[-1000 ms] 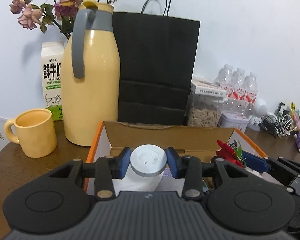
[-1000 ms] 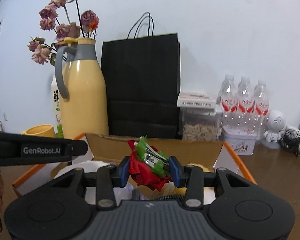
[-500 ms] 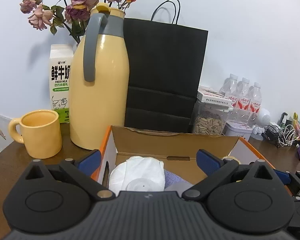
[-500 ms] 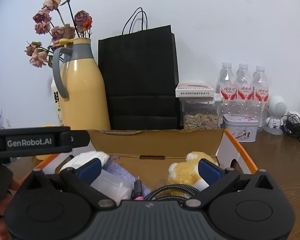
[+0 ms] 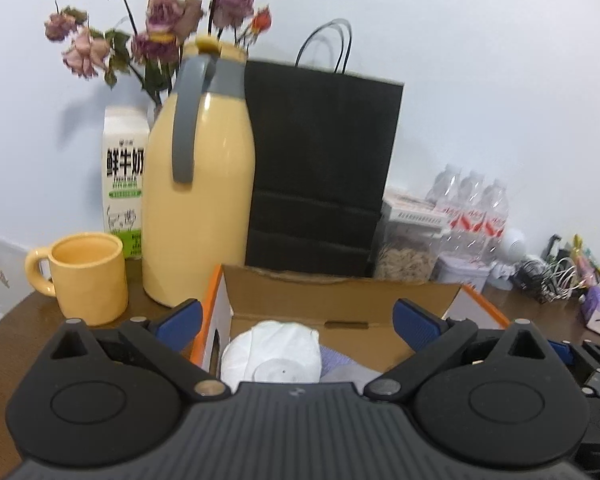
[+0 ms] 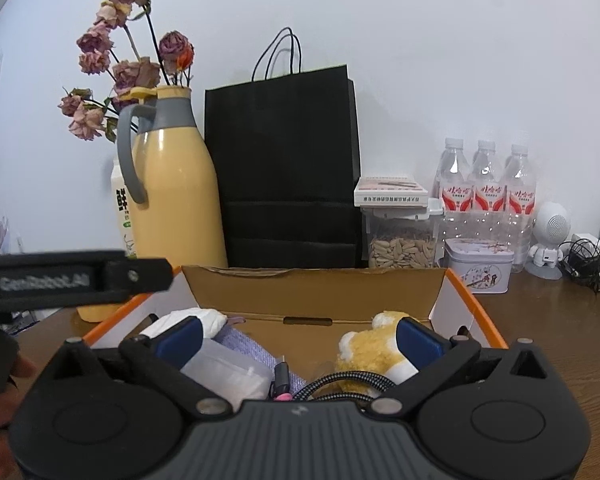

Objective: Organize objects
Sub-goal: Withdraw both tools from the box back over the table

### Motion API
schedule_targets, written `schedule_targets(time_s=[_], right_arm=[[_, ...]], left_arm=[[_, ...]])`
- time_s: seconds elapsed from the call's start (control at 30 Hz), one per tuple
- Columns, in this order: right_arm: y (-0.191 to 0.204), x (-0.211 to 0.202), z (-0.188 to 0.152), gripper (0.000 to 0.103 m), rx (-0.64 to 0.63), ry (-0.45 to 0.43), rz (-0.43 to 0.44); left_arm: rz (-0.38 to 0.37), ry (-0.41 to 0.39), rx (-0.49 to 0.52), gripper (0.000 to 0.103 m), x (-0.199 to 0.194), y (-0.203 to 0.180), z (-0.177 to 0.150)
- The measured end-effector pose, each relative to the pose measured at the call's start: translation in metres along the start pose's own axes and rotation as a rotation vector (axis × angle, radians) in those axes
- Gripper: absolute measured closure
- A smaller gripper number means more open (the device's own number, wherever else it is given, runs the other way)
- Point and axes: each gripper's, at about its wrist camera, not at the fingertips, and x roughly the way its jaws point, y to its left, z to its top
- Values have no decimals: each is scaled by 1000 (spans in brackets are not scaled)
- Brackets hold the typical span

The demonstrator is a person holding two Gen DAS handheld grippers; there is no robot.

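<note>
An open cardboard box with orange edges (image 5: 342, 298) (image 6: 316, 292) stands on the brown table in front of both grippers. In it lie a white bottle with a round cap (image 5: 274, 356), a purple cloth (image 6: 246, 346), a clear plastic container (image 6: 228, 374), a yellow plush toy (image 6: 370, 350) and a braided cable (image 6: 340, 384). My left gripper (image 5: 296, 320) is open and empty above the box's left part. My right gripper (image 6: 298, 338) is open and empty above the box's middle. The left gripper's body (image 6: 72, 278) shows at the left of the right wrist view.
Behind the box stand a yellow thermos jug (image 5: 198, 200), a black paper bag (image 5: 320, 168), a milk carton (image 5: 124, 176), dried flowers (image 5: 160, 36) and a yellow mug (image 5: 88, 278). To the right are a seed jar (image 6: 402, 240), a tin (image 6: 480, 266), water bottles (image 6: 488, 192) and cables (image 6: 588, 258).
Both grippers opened and let go: the left released the white bottle into the box, the right released the red and green packet. Both then drew back and up a little.
</note>
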Motion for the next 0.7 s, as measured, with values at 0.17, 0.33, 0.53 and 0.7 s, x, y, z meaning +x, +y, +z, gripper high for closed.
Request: schedule_targets(time_s=[0.17, 0.33, 0.53, 0.7], right_arm=[[-1, -22, -2, 0, -23, -34, -8], [1, -48, -13, 0, -52, -52, -2], [5, -71, -32, 0, -78, -43, 21], [15, -84, -49, 0, -110, -7, 52]], left_arm=[[-28, -34, 9, 0, -23, 4, -2], [-55, -70, 15, 0, -47, 11, -12], [-39, -41, 41, 0, -65, 24, -34], [-22, 31, 66, 0, -71, 31, -50]])
